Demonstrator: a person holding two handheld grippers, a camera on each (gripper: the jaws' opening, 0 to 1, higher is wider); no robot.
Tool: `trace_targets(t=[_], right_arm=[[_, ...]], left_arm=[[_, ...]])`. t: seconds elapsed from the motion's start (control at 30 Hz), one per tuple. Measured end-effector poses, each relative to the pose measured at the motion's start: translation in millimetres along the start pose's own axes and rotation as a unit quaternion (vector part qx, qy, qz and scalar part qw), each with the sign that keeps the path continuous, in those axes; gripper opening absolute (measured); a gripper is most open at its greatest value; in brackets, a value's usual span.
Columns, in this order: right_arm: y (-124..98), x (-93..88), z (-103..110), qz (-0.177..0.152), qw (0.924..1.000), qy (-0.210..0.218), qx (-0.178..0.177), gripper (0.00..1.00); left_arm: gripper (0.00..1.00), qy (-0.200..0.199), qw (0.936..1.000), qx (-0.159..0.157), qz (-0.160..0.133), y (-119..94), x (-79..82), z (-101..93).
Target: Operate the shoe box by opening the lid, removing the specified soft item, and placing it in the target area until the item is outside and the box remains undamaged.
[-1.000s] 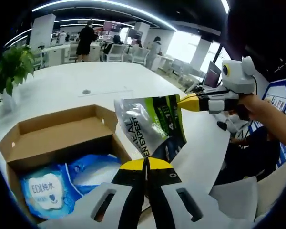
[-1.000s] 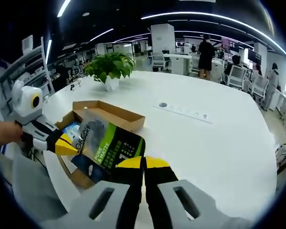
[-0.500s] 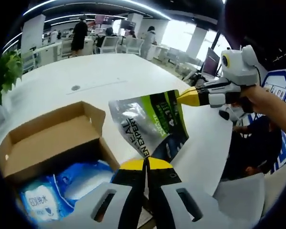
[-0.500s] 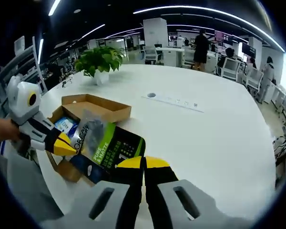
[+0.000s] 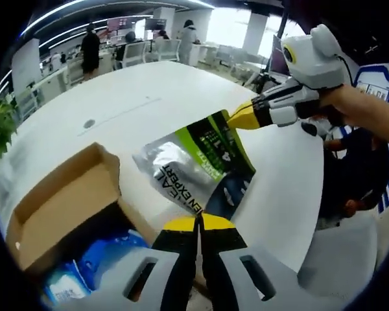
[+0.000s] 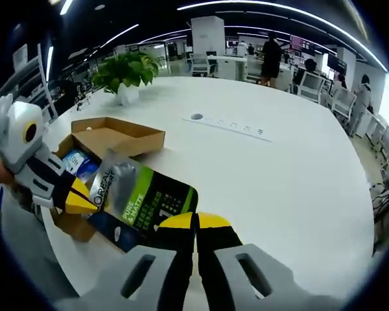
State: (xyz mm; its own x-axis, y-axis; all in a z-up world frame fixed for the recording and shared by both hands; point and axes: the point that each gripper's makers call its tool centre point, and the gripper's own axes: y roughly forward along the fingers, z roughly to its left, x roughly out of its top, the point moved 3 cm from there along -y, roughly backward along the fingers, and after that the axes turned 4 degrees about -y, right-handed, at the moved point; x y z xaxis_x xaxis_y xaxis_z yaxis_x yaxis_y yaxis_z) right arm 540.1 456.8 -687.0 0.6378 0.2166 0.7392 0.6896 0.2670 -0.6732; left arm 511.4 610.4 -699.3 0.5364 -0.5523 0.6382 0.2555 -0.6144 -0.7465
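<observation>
With box open: pouch out, clenched between left gripper and right gripper, ahead of both tips, over table; placement pending.

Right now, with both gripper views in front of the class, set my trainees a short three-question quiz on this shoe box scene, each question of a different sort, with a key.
1. True or false: the green and silver pouch lies inside the cardboard box.
2. Multiple choice: what holds the pouch? A) the left gripper alone; B) the right gripper alone; C) both grippers, at opposite ends.
3. Short answer: what remains in the box, seen in the left gripper view?

Key
1. False: it is held up outside the box, over the white table.
2. C
3. A blue wipes pack.
</observation>
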Motion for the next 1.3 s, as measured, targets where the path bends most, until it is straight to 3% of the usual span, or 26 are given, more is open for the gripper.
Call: trace_targets(t=[0.47,0.93,1.3], right_arm=[[18.5,-16.1,-12.6,0.011,0.9999,0.01,-0.003,0.0],[31.7,-28.6,-30.2,0.005,0.9995,0.029,-0.008,0.0],[43.6,-30.3,-34.4,-0.007,0.9993,0.037,-0.001,0.0]], left_arm=[[0.0,0.07,0.9967,0.014,0.04,22.3,-1.5,-1.1],[0.0,0.091,0.9939,0.007,0.062,46.0,0.7,-2.6],[0.0,0.137,0.9869,0.017,0.084,58.2,-5.1,0.6]])
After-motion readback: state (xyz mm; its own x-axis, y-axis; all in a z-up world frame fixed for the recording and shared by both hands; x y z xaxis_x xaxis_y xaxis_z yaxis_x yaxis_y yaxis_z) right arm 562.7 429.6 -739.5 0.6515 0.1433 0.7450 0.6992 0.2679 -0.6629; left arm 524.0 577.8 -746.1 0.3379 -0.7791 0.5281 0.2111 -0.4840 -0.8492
